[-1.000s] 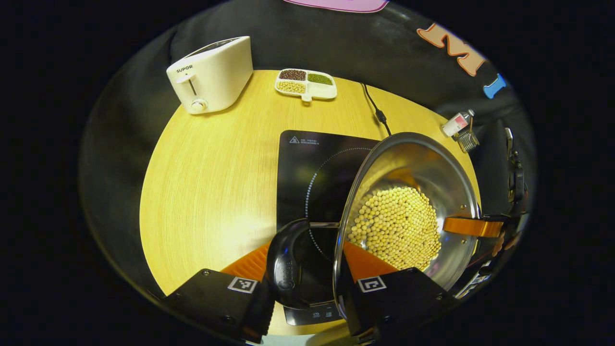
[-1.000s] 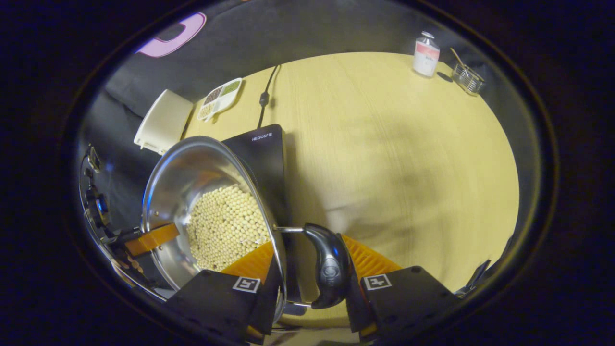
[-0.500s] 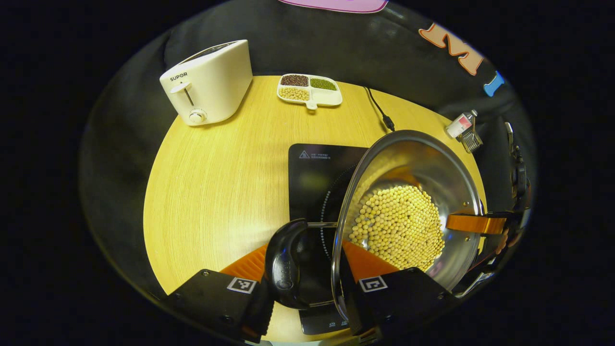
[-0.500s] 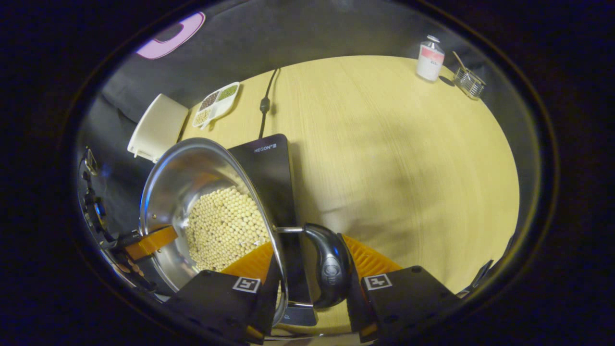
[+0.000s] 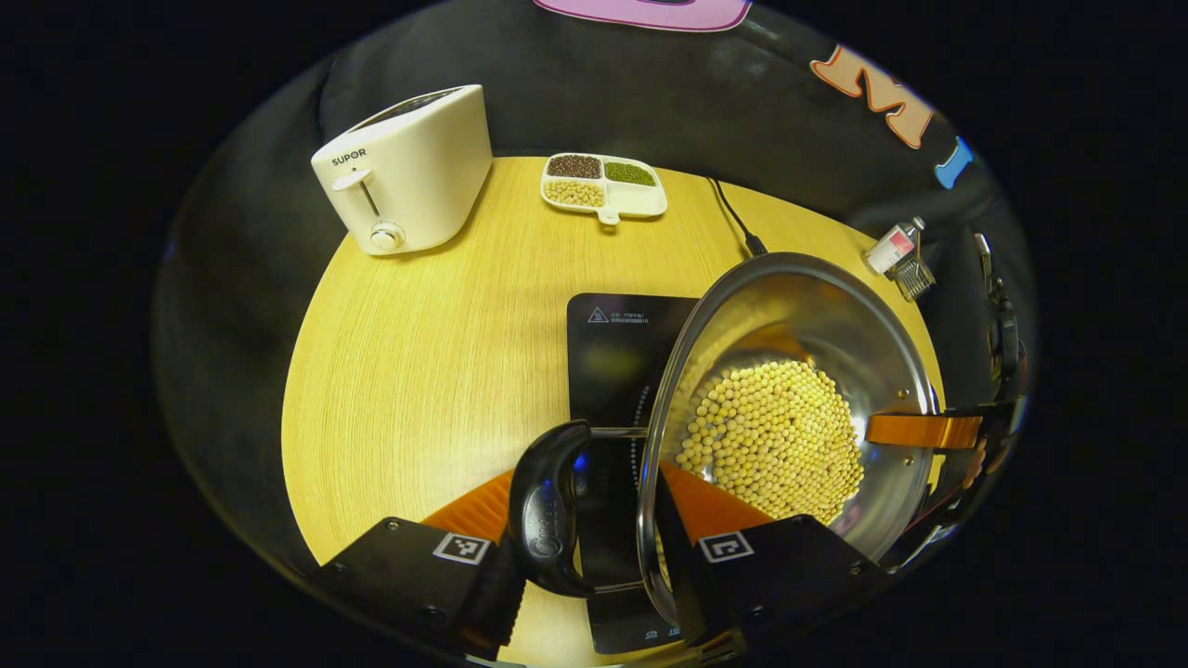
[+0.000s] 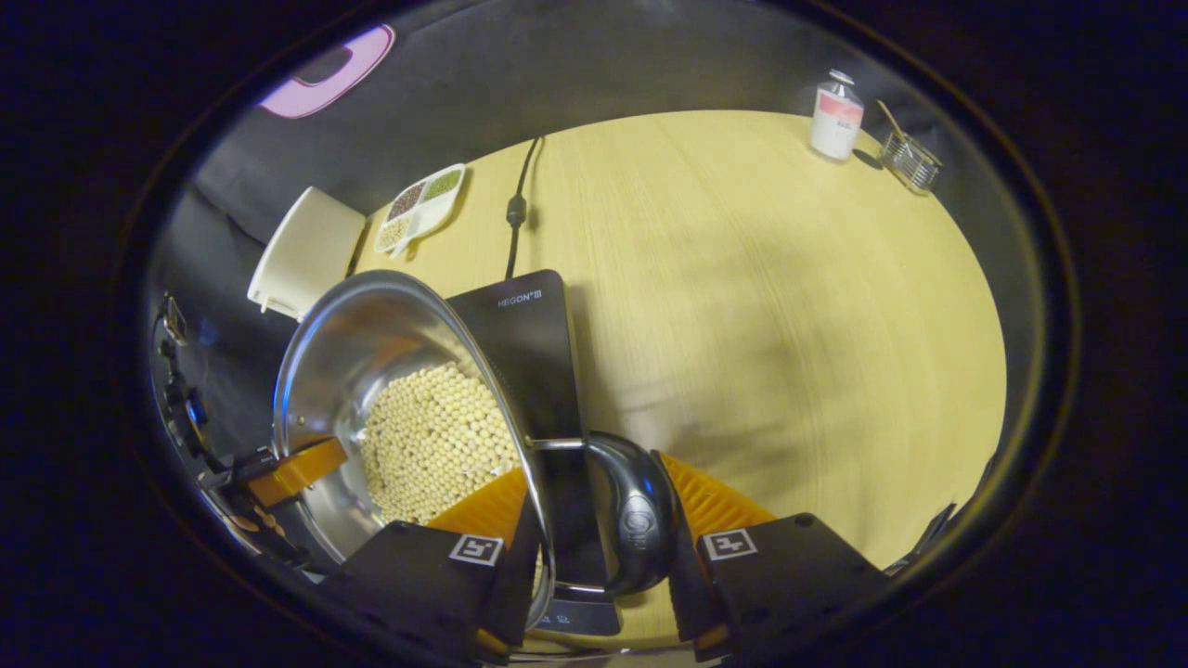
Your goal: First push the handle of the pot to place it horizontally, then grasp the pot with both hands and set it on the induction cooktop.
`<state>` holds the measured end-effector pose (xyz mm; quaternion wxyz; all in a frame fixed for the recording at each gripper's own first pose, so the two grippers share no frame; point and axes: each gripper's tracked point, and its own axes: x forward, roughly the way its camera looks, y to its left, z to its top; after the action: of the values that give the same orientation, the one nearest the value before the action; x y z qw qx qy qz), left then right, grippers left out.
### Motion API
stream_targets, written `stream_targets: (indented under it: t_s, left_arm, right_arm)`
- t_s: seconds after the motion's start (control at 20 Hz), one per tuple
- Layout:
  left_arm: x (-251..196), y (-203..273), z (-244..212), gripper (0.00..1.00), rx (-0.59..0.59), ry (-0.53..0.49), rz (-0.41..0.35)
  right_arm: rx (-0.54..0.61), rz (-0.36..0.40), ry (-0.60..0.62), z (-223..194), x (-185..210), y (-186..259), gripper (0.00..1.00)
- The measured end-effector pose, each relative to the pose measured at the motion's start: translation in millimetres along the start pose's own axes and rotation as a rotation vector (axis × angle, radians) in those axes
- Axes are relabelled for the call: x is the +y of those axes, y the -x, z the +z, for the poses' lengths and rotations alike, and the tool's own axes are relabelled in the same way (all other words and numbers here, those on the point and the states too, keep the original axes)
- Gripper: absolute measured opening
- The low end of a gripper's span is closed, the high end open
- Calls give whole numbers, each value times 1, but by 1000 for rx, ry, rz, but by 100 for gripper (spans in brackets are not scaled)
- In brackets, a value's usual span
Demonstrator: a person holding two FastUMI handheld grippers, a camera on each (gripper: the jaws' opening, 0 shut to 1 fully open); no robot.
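Both grippers, left gripper (image 5: 589,543) and right gripper (image 6: 594,543), are clamping the soybean-filled pot (image 5: 789,408) by opposite side handles, level above the induction cooktop (image 5: 613,362).

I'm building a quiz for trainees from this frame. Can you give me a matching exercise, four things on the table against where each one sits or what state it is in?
Things:
1. pot
2. toaster
3. divided dish
4. small bottle

Places or states:
A. at the far table edge, next to a little wire basket
B. beside the toaster, holding three kinds of beans
C. held up over the induction cooktop, filled with pale beans
D. white, standing at the table's far left in the left gripper view

Pairs: 1-C, 2-D, 3-B, 4-A
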<state>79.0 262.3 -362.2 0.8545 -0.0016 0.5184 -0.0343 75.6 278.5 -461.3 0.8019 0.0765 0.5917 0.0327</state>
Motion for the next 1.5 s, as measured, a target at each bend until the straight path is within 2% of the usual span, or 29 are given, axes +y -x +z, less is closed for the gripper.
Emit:
stream_targets:
  t_s: [0.3,0.4,0.45,0.55,0.6,0.65,0.7,0.9,0.95,1.0,1.05,1.1,1.15,1.25,1.3,1.35,1.4,1.45,1.5]
  left_arm:
    - [0,1,-2,69,-5,12,5]
    - [0,3,-2,73,-16,-5,20]
    - [3,6,2,77,-33,-23,48]
    - [11,14,11,87,-87,-36,87]
    - [11,18,18,100,-116,-46,102]
    - [11,24,21,100,-139,-58,115]
    - [11,30,28,98,-179,-64,126]
    - [17,58,47,98,-343,-25,184]
    - [19,67,51,98,-380,-16,201]
    - [20,77,55,98,-418,-9,218]
    - [20,89,60,98,-461,-3,240]
    - [19,104,64,98,-514,4,259]
    - [16,120,69,98,-567,10,274]
    - [6,147,74,97,-657,13,301]
    - [-1,160,75,97,-695,13,312]
    - [-8,172,76,97,-727,16,319]
    - [-18,185,76,97,-758,22,321]
    - [-27,196,74,97,-787,37,327]
    - [-33,206,72,97,-808,46,335]
  right_arm:
    - [-6,14,-8,3,1,0,60]
    - [-24,57,-31,8,7,6,58]
    - [-41,80,-39,12,7,9,60]
    - [-80,100,-42,21,5,18,84]
    - [-103,97,-41,24,0,22,96]
    - [-127,93,-40,27,-4,27,94]
    - [-154,95,-41,32,-6,32,100]
    - [-287,118,-64,51,-16,63,100]
    - [-314,123,-66,54,-19,73,93]
    - [-347,130,-68,57,-21,83,100]
    - [-385,136,-69,61,-24,93,93]
    - [-425,142,-61,64,-26,105,100]
    - [-467,146,-50,67,-28,117,92]
    - [-547,158,-26,71,-32,143,92]
    - [-588,167,-12,73,-34,156,100]
    - [-633,171,2,75,-37,171,92]
    - [-677,173,21,78,-39,185,92]
    - [-720,171,40,79,-42,199,100]
    - [-759,165,60,81,-45,214,91]
